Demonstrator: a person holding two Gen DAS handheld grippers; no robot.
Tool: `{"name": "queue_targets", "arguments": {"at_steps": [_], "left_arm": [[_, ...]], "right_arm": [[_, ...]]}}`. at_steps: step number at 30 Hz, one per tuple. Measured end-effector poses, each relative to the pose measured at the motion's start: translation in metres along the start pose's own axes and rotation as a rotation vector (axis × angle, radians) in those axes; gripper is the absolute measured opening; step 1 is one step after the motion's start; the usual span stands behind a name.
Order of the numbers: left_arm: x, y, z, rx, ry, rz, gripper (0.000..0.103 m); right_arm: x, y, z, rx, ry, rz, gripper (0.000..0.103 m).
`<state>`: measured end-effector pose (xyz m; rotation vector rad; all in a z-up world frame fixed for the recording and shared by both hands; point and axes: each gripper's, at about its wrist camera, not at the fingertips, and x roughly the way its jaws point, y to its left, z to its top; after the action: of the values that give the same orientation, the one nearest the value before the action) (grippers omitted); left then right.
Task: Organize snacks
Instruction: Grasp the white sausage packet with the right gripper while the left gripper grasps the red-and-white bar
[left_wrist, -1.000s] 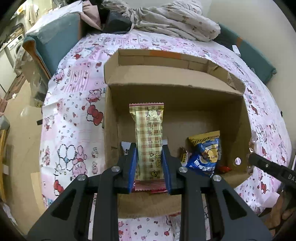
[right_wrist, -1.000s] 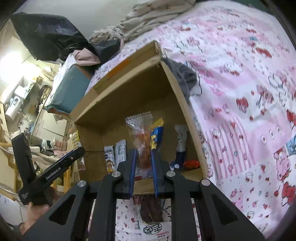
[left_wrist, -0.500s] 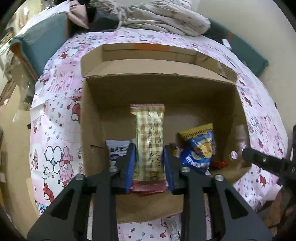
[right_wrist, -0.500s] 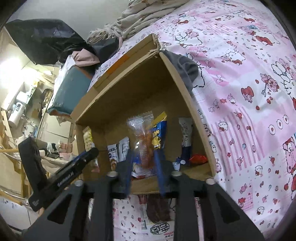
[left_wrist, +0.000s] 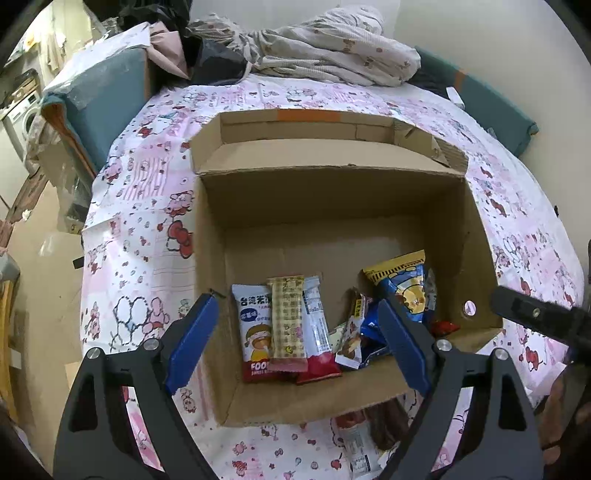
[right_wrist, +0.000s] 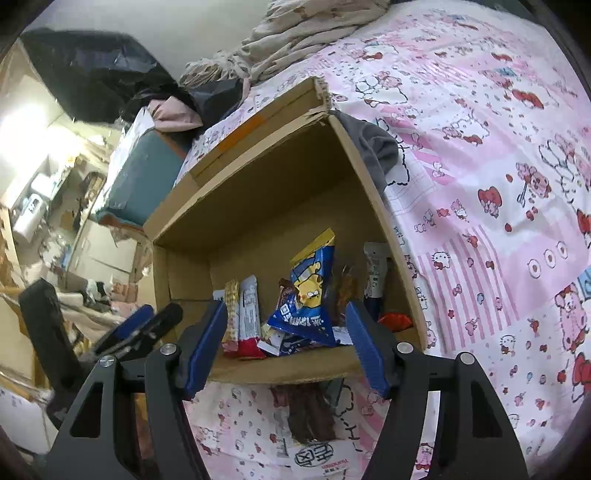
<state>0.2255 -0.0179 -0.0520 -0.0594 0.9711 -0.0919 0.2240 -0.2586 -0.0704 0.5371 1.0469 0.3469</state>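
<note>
Both your left gripper (left_wrist: 295, 343) and right gripper (right_wrist: 284, 345) have just been opening and hold nothing, the checked wafer pack (left_wrist: 287, 319) lies inside the cardboard box (left_wrist: 332, 199), so lift straight up, clear of its near wall.

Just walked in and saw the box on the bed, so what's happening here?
A person is sorting snacks into a cardboard box with two handheld tools. The left tool has just opened, and the plaid wafer pack lies in the box. The right tool has just opened too, holding nothing. One dark snack lies outside.
</note>
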Motion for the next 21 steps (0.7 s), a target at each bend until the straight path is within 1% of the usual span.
{"name": "queue_targets", "arguments": {"at_steps": [1,2,4,8,11,13,16,18,21], "left_arm": [[-0.004,0.002,-0.001,-0.009,-0.003,-0.003,0.086],[-0.007,0.004,-0.002,-0.016,-0.005,0.001,0.086],[-0.012,0.007,-0.004,-0.025,-0.005,0.006,0.086],[-0.022,0.013,-0.015,-0.059,-0.001,0.01,0.086],[-0.027,0.014,-0.026,-0.069,0.019,0.018,0.086],[-0.031,0.013,-0.032,-0.063,0.029,0.029,0.086],[-0.038,0.014,-0.042,-0.071,0.031,0.038,0.086],[-0.042,0.015,-0.048,-0.085,0.04,0.036,0.086],[-0.045,0.019,-0.058,-0.107,0.068,0.035,0.086]], "right_arm": [[-0.002,0.003,-0.002,-0.018,-0.001,-0.014,0.071],[-0.003,0.005,-0.004,-0.031,0.001,-0.023,0.077],[-0.009,0.009,-0.009,-0.052,0.004,-0.041,0.085],[-0.028,0.036,-0.027,-0.183,-0.026,-0.098,0.085],[-0.037,0.043,-0.04,-0.212,-0.034,-0.105,0.085],[-0.039,0.04,-0.047,-0.198,-0.024,-0.112,0.085],[-0.039,0.032,-0.052,-0.152,-0.004,-0.097,0.085],[-0.037,0.028,-0.054,-0.128,0.022,-0.081,0.085],[-0.028,0.016,-0.06,-0.057,0.081,-0.044,0.085]]}}
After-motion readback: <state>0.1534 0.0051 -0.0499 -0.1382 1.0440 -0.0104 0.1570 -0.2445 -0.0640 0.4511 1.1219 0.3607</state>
